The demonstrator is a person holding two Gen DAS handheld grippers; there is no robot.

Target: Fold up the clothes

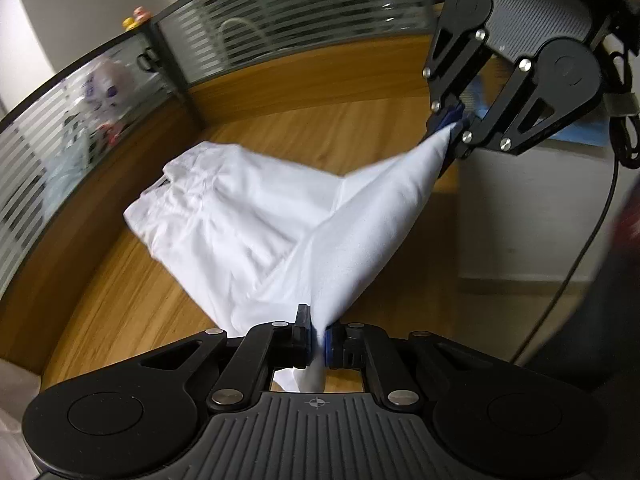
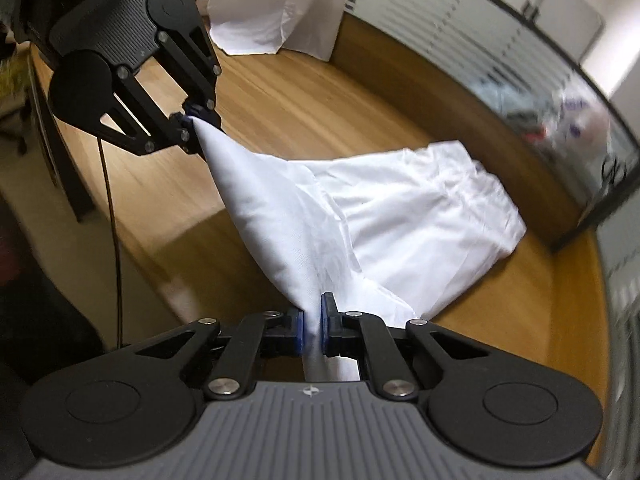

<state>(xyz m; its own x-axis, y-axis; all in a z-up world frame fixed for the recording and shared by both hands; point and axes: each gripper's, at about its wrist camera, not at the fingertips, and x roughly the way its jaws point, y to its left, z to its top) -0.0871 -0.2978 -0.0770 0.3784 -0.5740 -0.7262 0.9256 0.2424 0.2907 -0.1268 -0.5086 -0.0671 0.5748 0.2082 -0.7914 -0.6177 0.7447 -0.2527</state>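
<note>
Pinching a gathered corner of the white garment point(image 1: 256, 216) between its blue-padded fingers point(image 1: 302, 340), the left gripper point(image 1: 318, 340) is closed tight on the cloth at the near edge of its own view. The right gripper point(image 2: 311, 330) does the same in its own view, its fingers point(image 2: 329, 328) pressed together on another corner of the same garment. Each gripper shows in the other's camera, raised above the wood and pulling the fabric up into a taut peak: the right one at the upper right of the left view, the left one at the upper left of the right view. Between the two pinched corners the cloth hangs as a sloping fold, while the far part of the garment, with its gathered waistband, lies flat on the wooden worktop point(image 1: 328, 128). A striped glass partition point(image 1: 280, 12) curves behind the worktop. More white fabric point(image 2: 276, 4) lies heaped at the far end of the worktop in the right view.
</note>
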